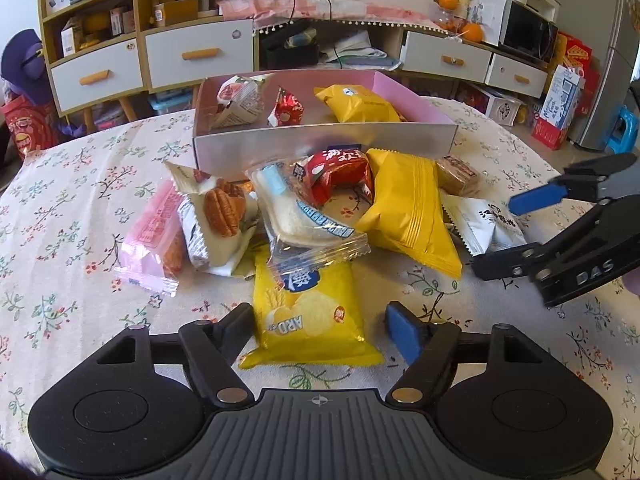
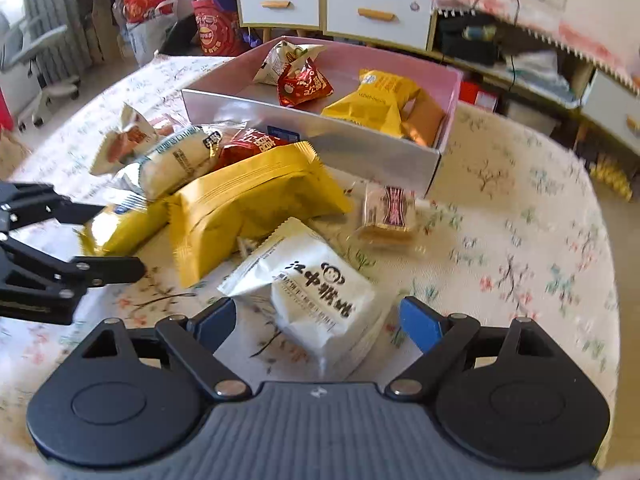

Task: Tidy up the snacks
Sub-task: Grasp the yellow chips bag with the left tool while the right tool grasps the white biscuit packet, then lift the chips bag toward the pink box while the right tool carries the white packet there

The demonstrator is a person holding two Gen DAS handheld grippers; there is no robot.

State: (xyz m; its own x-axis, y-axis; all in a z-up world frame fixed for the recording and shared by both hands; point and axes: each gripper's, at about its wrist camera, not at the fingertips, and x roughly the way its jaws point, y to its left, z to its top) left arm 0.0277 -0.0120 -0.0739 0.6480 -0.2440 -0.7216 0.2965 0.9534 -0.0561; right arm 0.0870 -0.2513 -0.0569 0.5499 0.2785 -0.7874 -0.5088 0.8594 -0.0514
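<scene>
Your right gripper (image 2: 316,316), jaws spread, straddles the white packet (image 2: 316,300): light, crinkly, slippery (contents probably crushable). Pinch its puffed middle. The left gripper (image 1: 320,320) also stands spread, over the yellow chip bag (image 1: 308,312).

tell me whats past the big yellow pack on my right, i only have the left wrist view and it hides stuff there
Observer: In the right wrist view, a white monkey-logo packet lies flat between the open pads of the right gripper, not pinched.
Operator: anything behind the gold pack in the box
Observer: Yes, an orange-brown packet is wedged between the yellow packet and the end wall of the pink box.
Operator: is the little brown cake touching the box
Observer: No. The wrapped cake lies just off the box's corner, tablecloth showing between.
</scene>
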